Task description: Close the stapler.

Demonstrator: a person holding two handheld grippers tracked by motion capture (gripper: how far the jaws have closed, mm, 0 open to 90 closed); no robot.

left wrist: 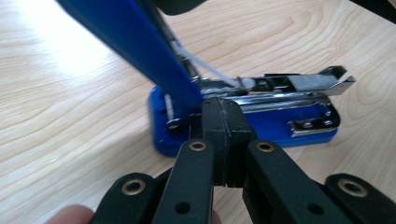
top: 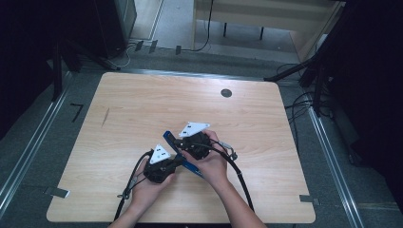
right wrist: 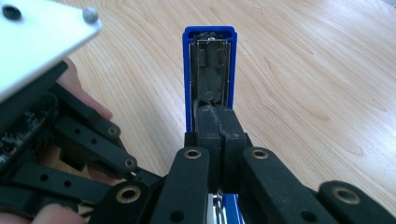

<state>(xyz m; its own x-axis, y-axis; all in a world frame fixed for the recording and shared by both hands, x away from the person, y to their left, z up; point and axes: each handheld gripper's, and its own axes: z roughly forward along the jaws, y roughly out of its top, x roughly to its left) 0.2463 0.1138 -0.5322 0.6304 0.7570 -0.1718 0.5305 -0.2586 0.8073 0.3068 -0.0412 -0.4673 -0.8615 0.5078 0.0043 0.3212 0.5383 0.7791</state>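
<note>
A blue stapler [top: 191, 166] lies on the wooden table [top: 142, 99] between two hands, swung open with its blue lid [top: 168, 138] raised. In the left gripper view its base [left wrist: 280, 132] and metal magazine [left wrist: 299, 84] lie flat while the lid [left wrist: 135, 46] rises at upper left. My left gripper [left wrist: 223, 109] is shut, jaws pressed together with their tips at the hinge end of the magazine. My right gripper [right wrist: 215, 116] is shut too, tips resting against the inner face of the upright lid [right wrist: 210, 56]. The left gripper's links [right wrist: 79, 144] cross that view's left side.
A dark round hole [top: 226, 93] sits near the table's far edge and a dark streak [top: 105, 117] at the left. Metal tabs [top: 57, 192] [top: 309, 199] stick out at the near corners. Cables trail from both grippers toward the near edge. Rails and dark stands flank the table.
</note>
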